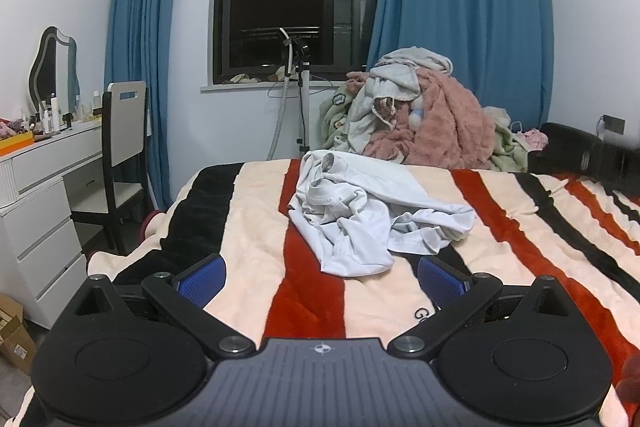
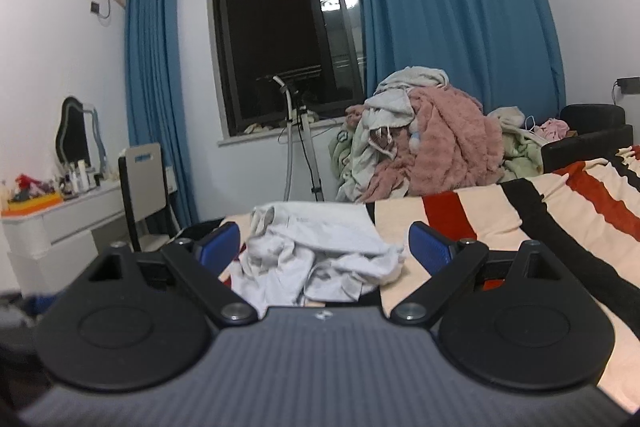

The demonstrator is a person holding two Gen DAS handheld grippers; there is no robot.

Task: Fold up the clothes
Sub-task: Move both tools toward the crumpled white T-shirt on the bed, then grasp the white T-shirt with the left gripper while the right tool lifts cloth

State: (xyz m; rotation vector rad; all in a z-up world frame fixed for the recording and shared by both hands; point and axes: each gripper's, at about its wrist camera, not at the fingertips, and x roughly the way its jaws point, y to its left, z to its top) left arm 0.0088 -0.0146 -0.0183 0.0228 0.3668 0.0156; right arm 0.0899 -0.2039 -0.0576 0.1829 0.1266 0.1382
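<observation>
A crumpled pale grey garment (image 1: 360, 211) lies in a heap on the striped blanket (image 1: 256, 227) of the bed. My left gripper (image 1: 320, 281) hovers just short of its near edge, open, with nothing between its blue pads (image 1: 202, 281). In the right wrist view the same garment (image 2: 316, 255) fills the space ahead of my right gripper (image 2: 324, 247), which is also open; its blue pads (image 2: 430, 247) stand on either side of the cloth without touching it.
A big pile of pink, grey and green clothes (image 1: 416, 115) sits at the far end of the bed. A white dresser (image 1: 40, 187) and a chair (image 1: 124, 147) stand to the left. A stand (image 1: 302, 95) rises below the dark window.
</observation>
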